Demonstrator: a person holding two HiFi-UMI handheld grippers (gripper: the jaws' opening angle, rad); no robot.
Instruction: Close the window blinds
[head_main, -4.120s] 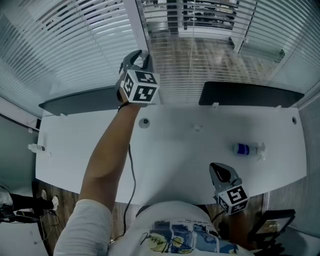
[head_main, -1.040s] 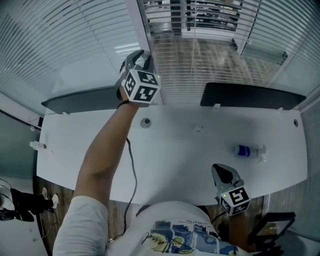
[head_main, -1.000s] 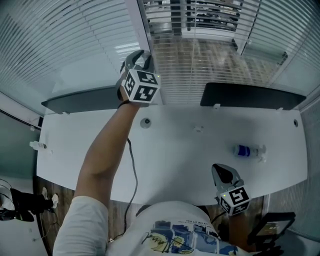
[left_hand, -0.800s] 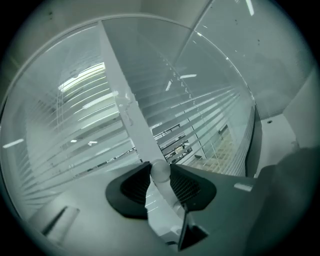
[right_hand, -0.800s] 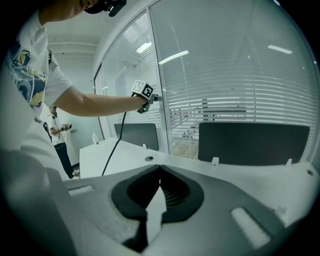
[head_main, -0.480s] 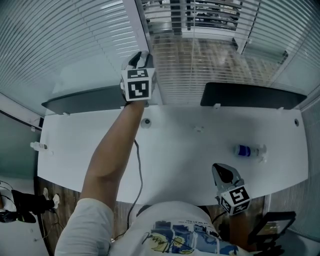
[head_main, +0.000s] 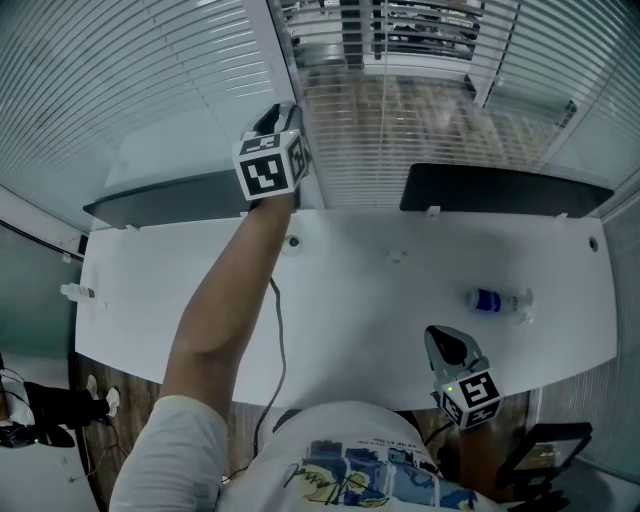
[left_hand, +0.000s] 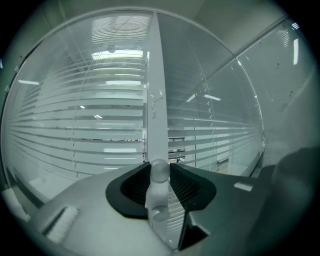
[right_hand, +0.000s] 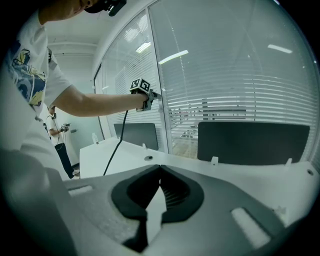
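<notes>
Horizontal slatted blinds hang behind glass on both sides of a white window post. My left gripper is stretched out across the desk to that post. In the left gripper view it is shut on the blinds' white tilt wand, which stands upright between the dark pads with a round knob at the top. The slats show as pale bands with gaps. My right gripper hangs low at the desk's near edge, shut with nothing in it.
A white desk lies between me and the window. On its right part lies a small bottle. Two dark panels stand along its far edge. A cable runs under my left arm. A person stands far left.
My left gripper has rolled about its own axis on the wand, so its marker cube shows another face. The right gripper has stayed where it was.
</notes>
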